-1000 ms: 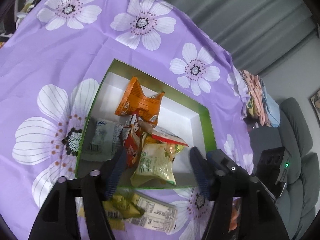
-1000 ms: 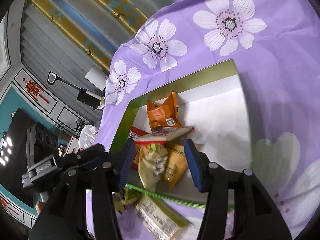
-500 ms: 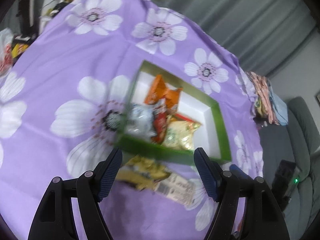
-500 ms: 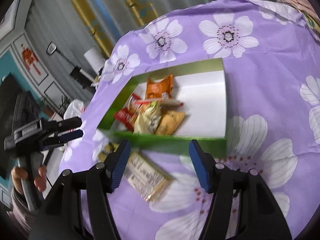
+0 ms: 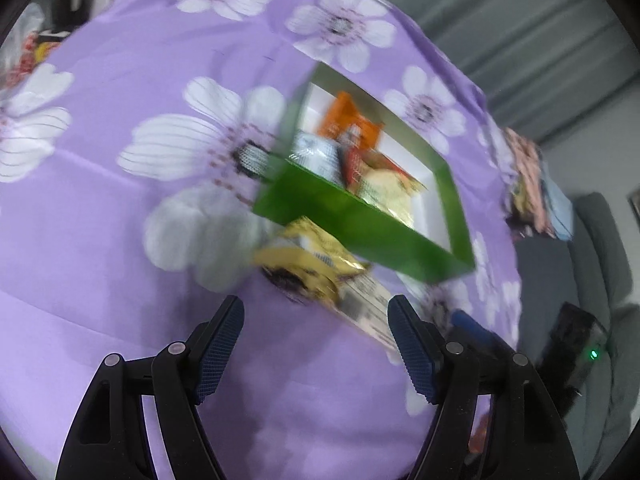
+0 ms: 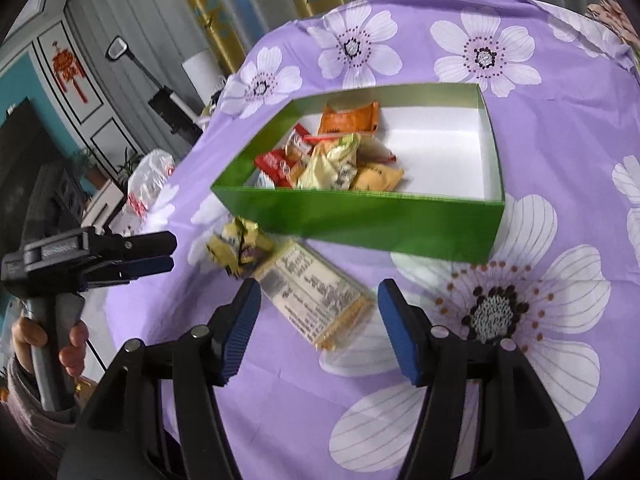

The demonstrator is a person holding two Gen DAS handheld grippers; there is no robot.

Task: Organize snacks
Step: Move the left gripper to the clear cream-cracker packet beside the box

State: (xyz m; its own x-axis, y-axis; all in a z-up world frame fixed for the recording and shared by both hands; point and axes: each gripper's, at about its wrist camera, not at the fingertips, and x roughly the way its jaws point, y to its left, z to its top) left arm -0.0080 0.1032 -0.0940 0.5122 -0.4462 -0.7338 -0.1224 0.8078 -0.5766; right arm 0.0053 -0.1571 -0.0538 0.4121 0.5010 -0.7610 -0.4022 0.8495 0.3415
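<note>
A green box (image 5: 352,220) (image 6: 360,216) with a white inside stands on the purple flowered cloth. It holds several snack packets, among them an orange one (image 6: 350,118) (image 5: 348,124). In front of the box, on the cloth, lie a crumpled yellow packet (image 6: 240,248) (image 5: 308,256) and a long clear packet with a printed label (image 6: 316,296) (image 5: 364,304). My right gripper (image 6: 319,286) hangs open above the long packet and grips nothing. My left gripper (image 5: 316,312) (image 6: 172,254) is open too, empty, just short of the yellow packet.
A person's hand (image 6: 48,340) holds the left gripper's handle at the table's left edge. A white plastic bag (image 6: 150,176) sits beyond that edge. Folded fabrics (image 5: 528,176), a grey sofa (image 5: 600,260) and a black device with a green light (image 5: 580,352) lie to the right.
Both grippers have pulled back from over the box towards the near side of the table. Their jaws stand a little wider. The two loose packets now lie ahead of the fingertips.
</note>
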